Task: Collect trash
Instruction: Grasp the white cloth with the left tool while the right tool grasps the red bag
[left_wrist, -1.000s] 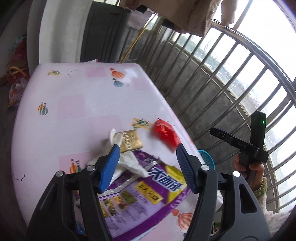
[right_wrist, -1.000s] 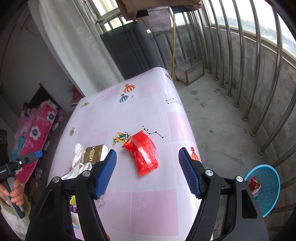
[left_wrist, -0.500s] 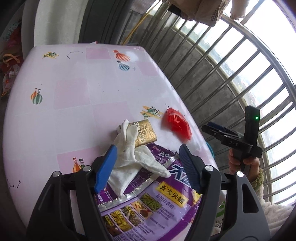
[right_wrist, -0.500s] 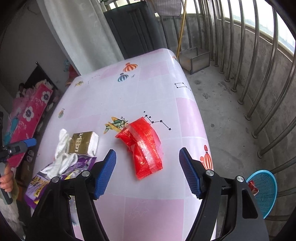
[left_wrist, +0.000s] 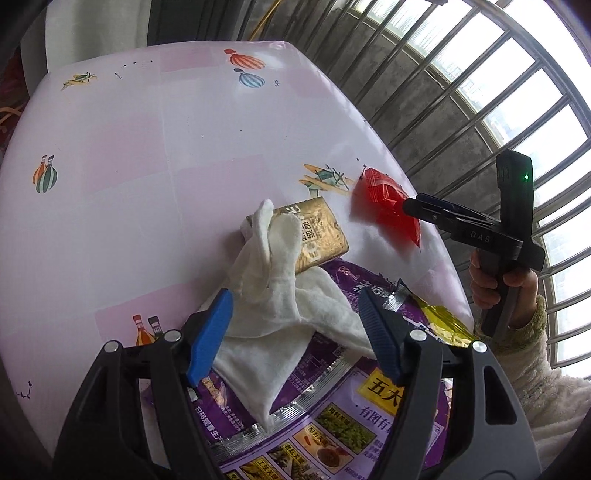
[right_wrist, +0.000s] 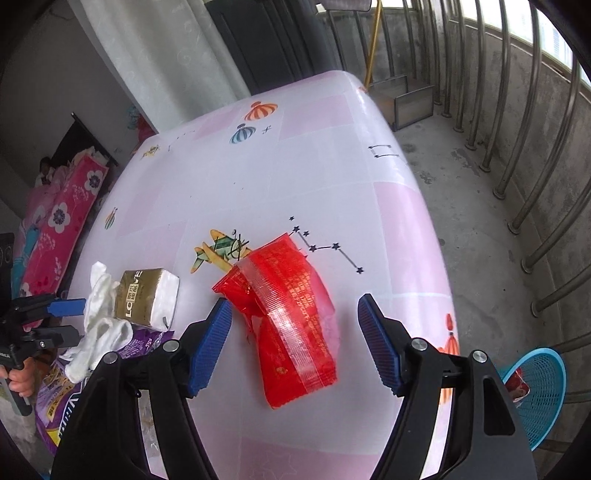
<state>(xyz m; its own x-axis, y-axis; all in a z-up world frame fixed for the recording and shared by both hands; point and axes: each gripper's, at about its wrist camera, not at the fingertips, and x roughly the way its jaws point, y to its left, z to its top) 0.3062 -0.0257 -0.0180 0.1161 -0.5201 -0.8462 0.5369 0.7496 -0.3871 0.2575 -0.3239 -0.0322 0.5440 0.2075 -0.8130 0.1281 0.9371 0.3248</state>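
Plainly "LOVE" on the gold tissue pack (right_wrist: 146, 297), both grippers' jaws spread, empty.

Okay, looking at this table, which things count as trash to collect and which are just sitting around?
For the job:
- crumpled red plastic wrapper
- white crumpled tissue
- gold tissue packet
- purple printed foil bag
- blue plastic basket on the floor, some trash already inside

Just lying about:
- pink patterned tablecloth
- pink floral blanket
- metal railing

A pink patterned worktop (right_wrist: 332, 166) fills the middle. Steel railing bars (right_wrist: 517, 110) line the concrete floor (right_wrist: 472, 229). A floral pink blanket (right_wrist: 62, 229) lies far left.
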